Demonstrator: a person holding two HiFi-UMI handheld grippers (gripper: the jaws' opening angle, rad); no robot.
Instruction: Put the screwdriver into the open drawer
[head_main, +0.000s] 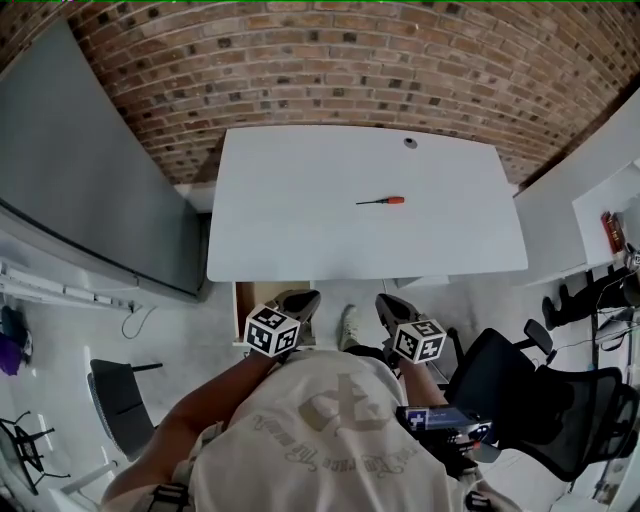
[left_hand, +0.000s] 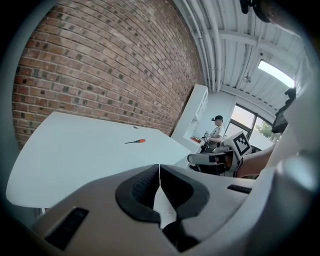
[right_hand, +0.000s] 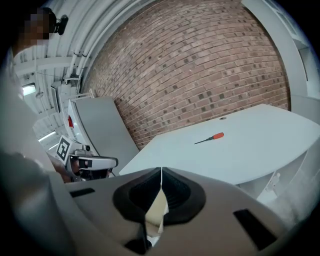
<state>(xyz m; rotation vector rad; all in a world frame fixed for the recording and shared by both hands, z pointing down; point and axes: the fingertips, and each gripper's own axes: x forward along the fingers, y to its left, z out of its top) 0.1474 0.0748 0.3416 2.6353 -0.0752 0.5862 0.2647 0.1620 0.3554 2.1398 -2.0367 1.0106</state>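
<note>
Hidden: drawer (head_main: 251, 297) under the table's (head_main: 300, 180) near edge was mostly covered by the left gripper; its inside could not be made out.
Left gripper (head_main: 301, 300): jaws together, empty, held low before the torso.
Right gripper (head_main: 390, 303): likewise closed, empty, alongside.
Screwdriver (head_main: 382, 201): lay on the table, well beyond both grippers, crosswise, orange handle right, tip left.

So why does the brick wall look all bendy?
Head view: the wide lens bows the brick wall into an arch. Left gripper view and right gripper view: same fisheye curve, dark rounded corners, yet the screwdriver looks sharp.
</note>
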